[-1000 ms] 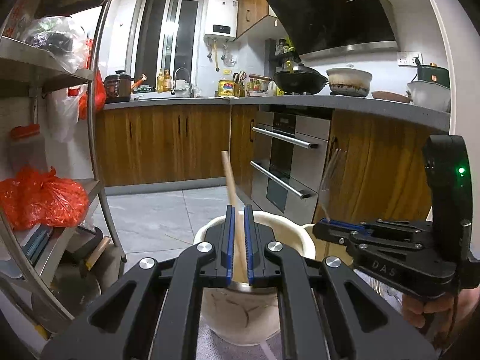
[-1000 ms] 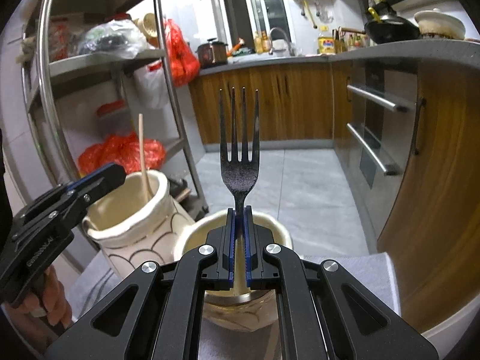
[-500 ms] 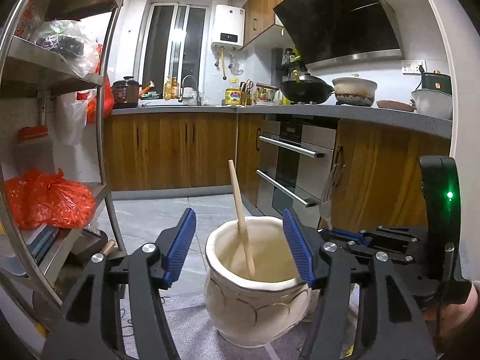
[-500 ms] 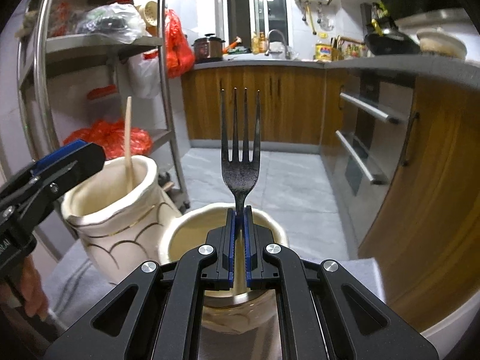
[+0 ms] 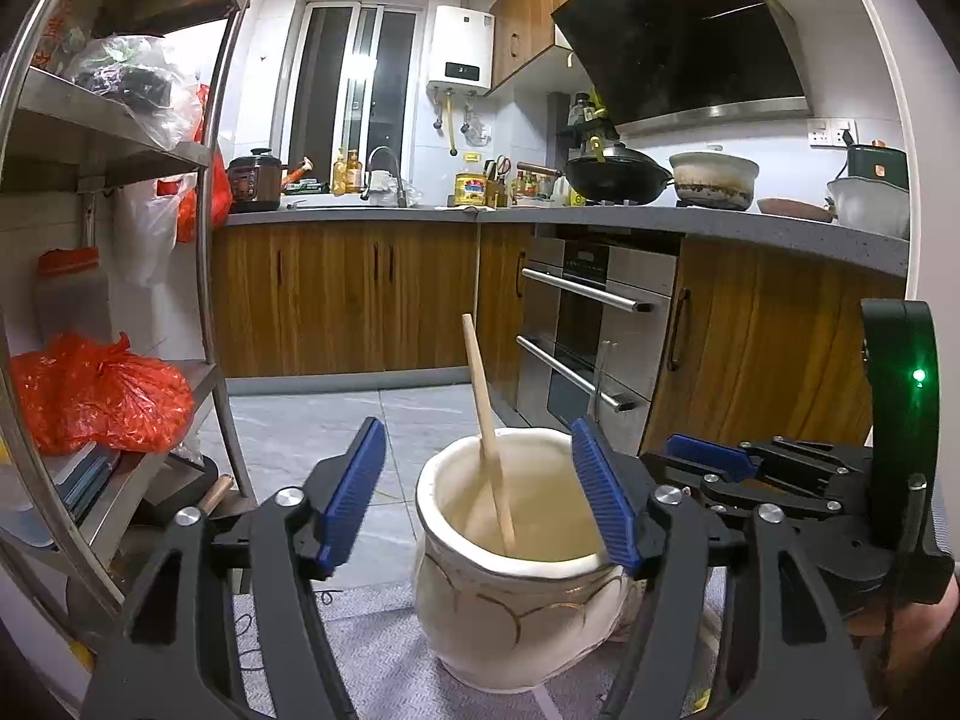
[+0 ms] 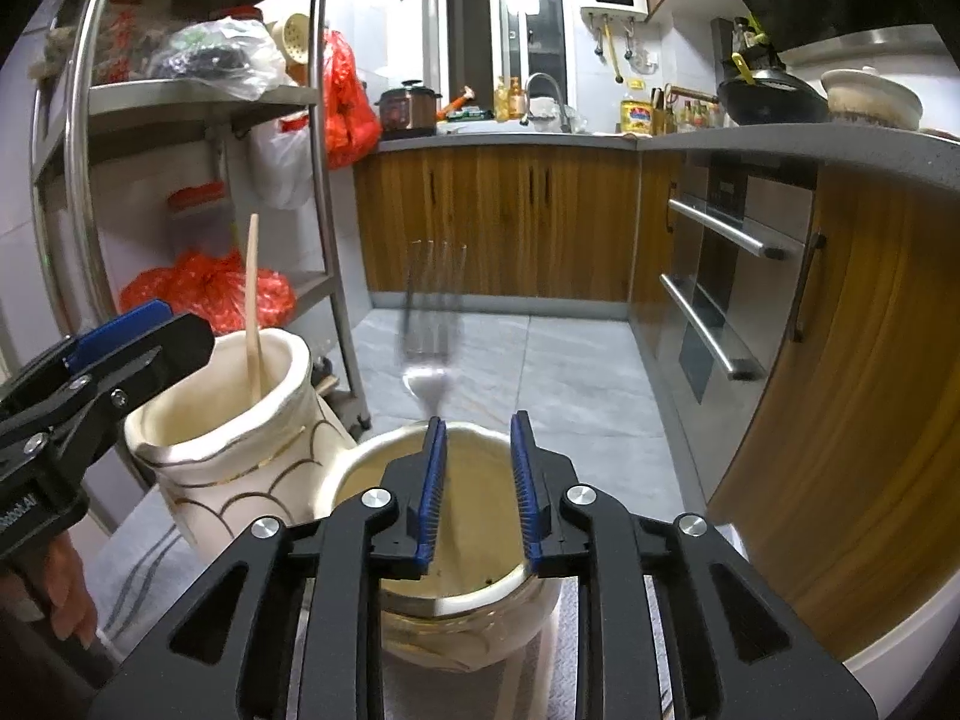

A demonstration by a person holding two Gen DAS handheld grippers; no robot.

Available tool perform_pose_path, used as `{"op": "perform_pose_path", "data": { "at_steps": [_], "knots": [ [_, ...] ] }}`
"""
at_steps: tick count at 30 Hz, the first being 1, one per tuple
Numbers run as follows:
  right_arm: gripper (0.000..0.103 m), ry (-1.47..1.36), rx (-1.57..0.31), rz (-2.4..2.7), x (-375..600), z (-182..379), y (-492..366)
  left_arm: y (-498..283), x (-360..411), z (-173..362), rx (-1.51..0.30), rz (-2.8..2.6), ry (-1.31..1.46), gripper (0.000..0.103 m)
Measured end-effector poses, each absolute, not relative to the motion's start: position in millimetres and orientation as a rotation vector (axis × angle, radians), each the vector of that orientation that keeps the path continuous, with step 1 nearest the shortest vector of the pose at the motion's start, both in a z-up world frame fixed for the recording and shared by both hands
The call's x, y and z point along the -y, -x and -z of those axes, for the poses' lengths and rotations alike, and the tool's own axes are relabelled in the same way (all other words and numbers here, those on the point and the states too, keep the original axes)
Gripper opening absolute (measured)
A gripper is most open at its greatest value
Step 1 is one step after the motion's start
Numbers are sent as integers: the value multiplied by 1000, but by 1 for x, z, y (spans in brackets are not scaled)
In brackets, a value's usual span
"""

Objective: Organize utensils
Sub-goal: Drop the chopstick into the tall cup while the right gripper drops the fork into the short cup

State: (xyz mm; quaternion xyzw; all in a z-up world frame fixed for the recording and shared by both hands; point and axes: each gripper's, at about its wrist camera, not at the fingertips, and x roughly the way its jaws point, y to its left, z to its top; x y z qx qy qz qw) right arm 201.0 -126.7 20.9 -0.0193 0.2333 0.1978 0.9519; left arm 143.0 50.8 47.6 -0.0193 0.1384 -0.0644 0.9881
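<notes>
- The wooden stick stands in the pale jar at the lower centre of the left wrist view. Its long axis runs nearly upright, with the top end tilted toward the upper left of the frame and the lower end hidden inside the jar.
- The fork shows blurred at the centre of the right wrist view, tines pointing up and long axis vertical. Its neck sits just above the rim of the second jar; its handle cannot be made out.
- The left gripper has let go. Its jaws are opening, standing wide on either side of the pale jar's mouth, with the stick between them but touched by neither blue pad.
- The right gripper is released too. Its jaws are opening above the second jar's mouth. The fork rises just past the tip of the pad on the frame's left; whether it touches that pad cannot be told.
- In the right wrist view the two jars stand just beside each other, the pale jar at the lower left.
- Both jars rest on a grey striped cloth.
- The room is a kitchen: wooden cabinets across the middle, a steel oven at right, a metal shelf rack with red bags at left, and a grey tiled floor.
</notes>
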Motion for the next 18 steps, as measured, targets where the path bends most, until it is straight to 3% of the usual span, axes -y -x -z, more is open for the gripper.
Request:
{"op": "perform_pose_path", "data": {
  "at_steps": [4, 9, 11, 18],
  "knots": [
    [49, 15, -456, -413, 133, -29, -197, -139, -53, -56, -271, 110, 37, 75],
    [87, -16, -407, -437, 143, -47, -182, -121, -50, -69, -241, 90, 10, 97],
    [95, -31, -378, -448, 148, -57, -172, -112, -47, -74, -233, 75, -11, 97],
    [98, -60, -331, -422, 165, -74, -141, -77, -39, -91, -237, 71, -30, 97]
  ]
}}
